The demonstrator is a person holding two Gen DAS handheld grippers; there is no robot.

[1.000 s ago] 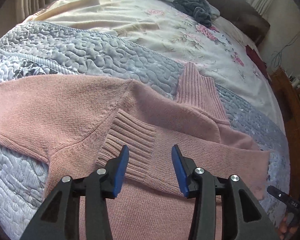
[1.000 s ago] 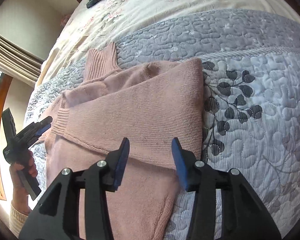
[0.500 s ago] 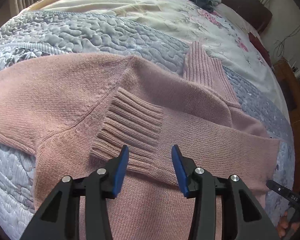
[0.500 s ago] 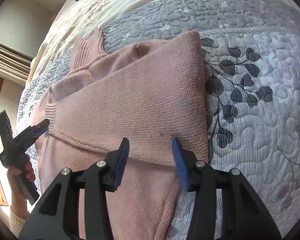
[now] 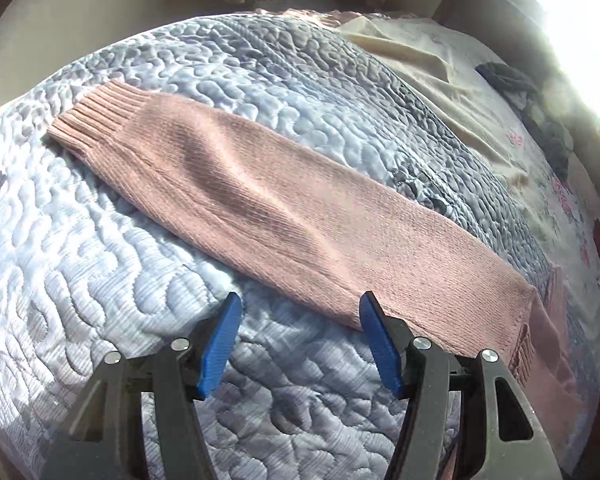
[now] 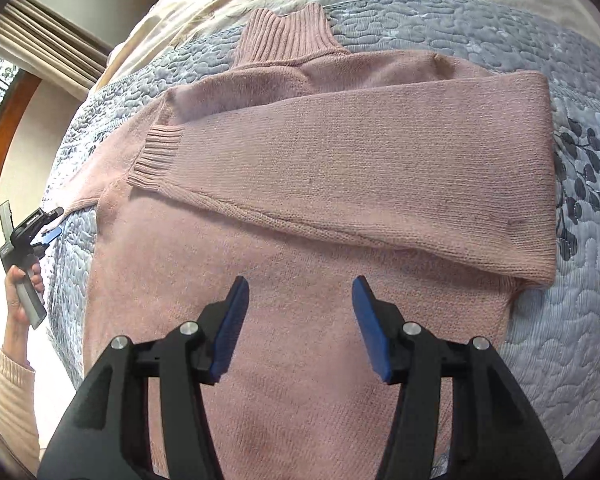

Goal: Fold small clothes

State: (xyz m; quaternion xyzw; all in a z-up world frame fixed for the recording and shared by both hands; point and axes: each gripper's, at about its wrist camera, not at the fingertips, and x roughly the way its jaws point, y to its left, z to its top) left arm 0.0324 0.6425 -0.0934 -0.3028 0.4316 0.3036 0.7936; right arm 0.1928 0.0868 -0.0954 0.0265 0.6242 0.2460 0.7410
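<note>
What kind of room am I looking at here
Most likely a bedroom: a pink sweater lies on a bed's grey quilted bedspread, with a floral sheet beyond and a curtained window beside it.

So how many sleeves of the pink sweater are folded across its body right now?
1. One sleeve lies across the sweater chest, cuff toward the left gripper. The other sleeve lies stretched out flat on the quilt, unfolded.

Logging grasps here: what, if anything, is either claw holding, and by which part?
Nothing. The left claw stands open over the quilt beside the pink sweater's outstretched sleeve; the right claw is open above the sweater's body.
</note>
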